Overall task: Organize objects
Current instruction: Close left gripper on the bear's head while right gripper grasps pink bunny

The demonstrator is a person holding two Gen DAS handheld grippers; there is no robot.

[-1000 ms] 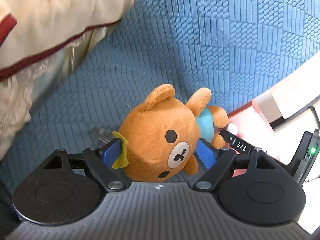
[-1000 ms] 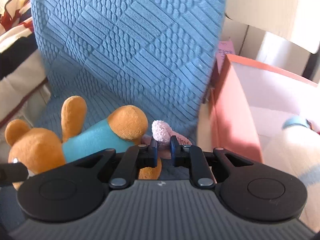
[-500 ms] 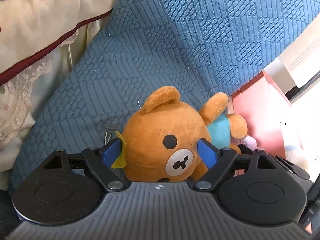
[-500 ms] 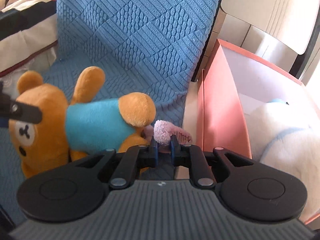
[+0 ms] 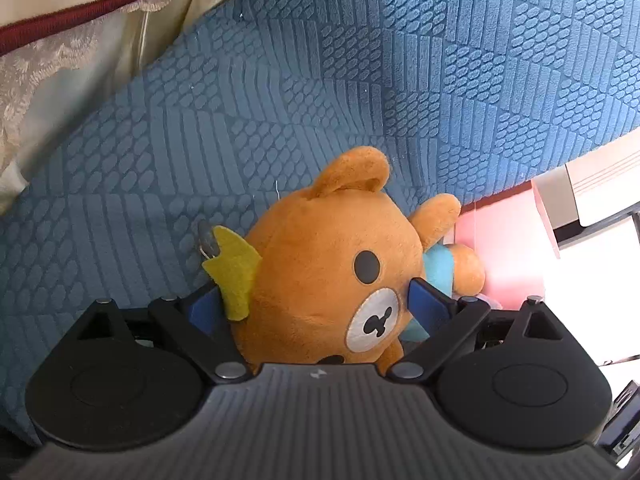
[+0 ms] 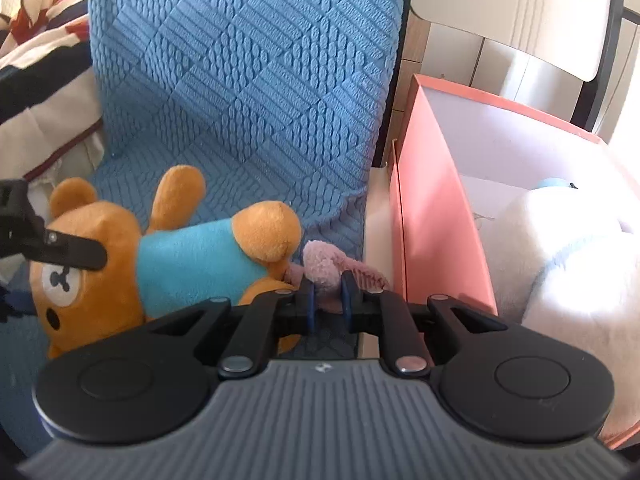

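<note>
An orange plush bear (image 5: 332, 272) in a light-blue shirt lies on its side on the blue quilted cushion (image 5: 360, 100). My left gripper (image 5: 316, 304) has the bear's head between its jaws, which are opening; the blue pads stand just beside the head and a yellow felt tag (image 5: 236, 276) covers the left pad. In the right wrist view the bear (image 6: 180, 256) lies at the left, with a left finger (image 6: 72, 252) across its head. My right gripper (image 6: 328, 300) is shut on a small pink plush piece (image 6: 320, 268) next to the bear's foot.
A pink open box (image 6: 432, 208) stands just right of the cushion, with a white plush toy (image 6: 568, 248) with light-blue trim inside. Cream bedding with a dark red stripe (image 5: 80, 40) lies to the left. A white chair back (image 6: 540, 8) rises behind the box.
The left jaws have spread wider around the bear's head, and the bear has sunk onto the cushion. The right gripper, still holding the pink piece, has shifted toward the pink box.
</note>
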